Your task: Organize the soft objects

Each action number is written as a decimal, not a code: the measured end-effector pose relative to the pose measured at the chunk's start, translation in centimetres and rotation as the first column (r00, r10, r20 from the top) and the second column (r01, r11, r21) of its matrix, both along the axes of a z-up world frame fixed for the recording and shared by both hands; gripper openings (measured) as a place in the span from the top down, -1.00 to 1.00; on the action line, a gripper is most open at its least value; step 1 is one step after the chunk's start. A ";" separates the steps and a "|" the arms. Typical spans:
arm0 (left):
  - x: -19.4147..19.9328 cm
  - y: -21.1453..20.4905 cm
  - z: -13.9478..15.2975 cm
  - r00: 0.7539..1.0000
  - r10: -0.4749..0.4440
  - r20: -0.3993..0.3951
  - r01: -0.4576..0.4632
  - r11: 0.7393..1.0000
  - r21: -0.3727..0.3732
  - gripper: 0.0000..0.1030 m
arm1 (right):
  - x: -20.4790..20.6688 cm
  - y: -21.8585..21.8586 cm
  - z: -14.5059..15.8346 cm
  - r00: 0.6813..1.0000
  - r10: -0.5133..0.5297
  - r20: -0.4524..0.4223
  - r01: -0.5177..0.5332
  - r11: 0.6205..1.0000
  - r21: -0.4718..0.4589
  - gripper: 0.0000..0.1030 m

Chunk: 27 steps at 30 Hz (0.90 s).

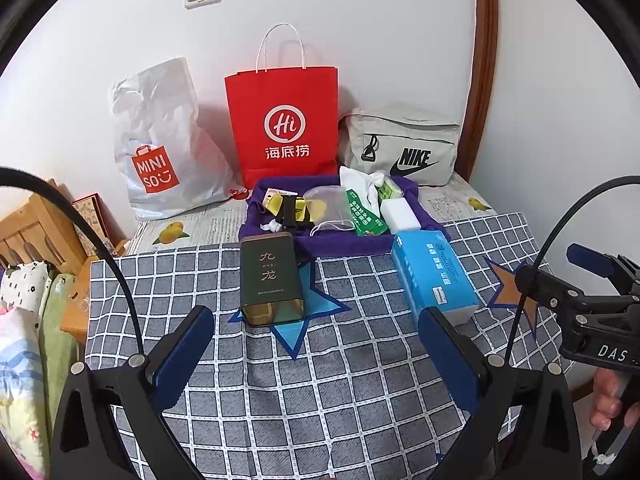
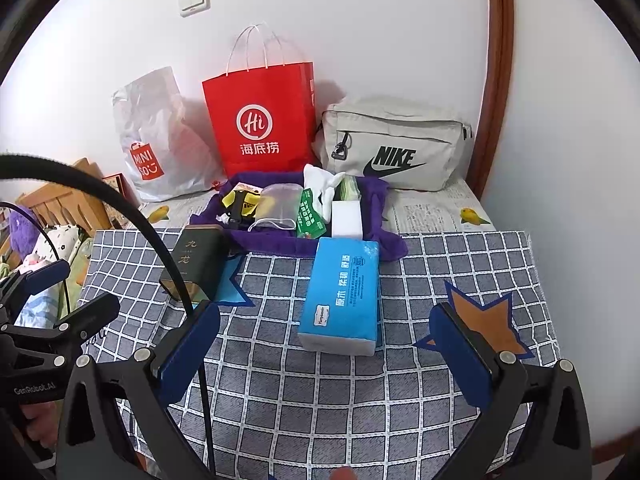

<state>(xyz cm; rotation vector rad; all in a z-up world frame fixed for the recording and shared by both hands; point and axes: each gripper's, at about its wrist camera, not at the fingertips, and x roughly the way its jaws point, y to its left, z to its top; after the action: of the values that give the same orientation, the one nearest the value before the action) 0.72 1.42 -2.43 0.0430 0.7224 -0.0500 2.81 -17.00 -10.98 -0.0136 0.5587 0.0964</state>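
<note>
A black cable (image 2: 168, 256) is crossing in front of the dark tea tin (image 2: 196, 264) in the right wrist view, hiding part of its label. The purple tray (image 1: 276, 240) is hiding the foot of the red paper bag (image 1: 280, 120). The small print on the blue tissue pack (image 1: 432, 272) is staying too small to read, and the right tongs (image 1: 592, 292) are being cut off by the picture's edge.
</note>
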 end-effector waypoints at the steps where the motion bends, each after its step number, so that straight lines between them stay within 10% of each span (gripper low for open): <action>1: 0.0 0.0 0.0 1.000 -0.001 0.000 0.001 1.000 0.001 -1.00 | 0.0 0.0 0.0 1.000 0.000 0.001 0.000 1.000 0.000 -1.00; 27: -0.1 -0.4 0.0 1.000 -0.001 -0.002 0.001 1.000 0.004 -1.00 | -0.3 0.1 0.3 1.000 -0.003 0.005 0.003 1.000 -0.009 -1.00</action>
<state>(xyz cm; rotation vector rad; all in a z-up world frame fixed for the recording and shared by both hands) 0.65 1.06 -2.39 0.0472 0.7248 -0.0496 2.51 -16.89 -10.68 -0.0216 0.5538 0.0914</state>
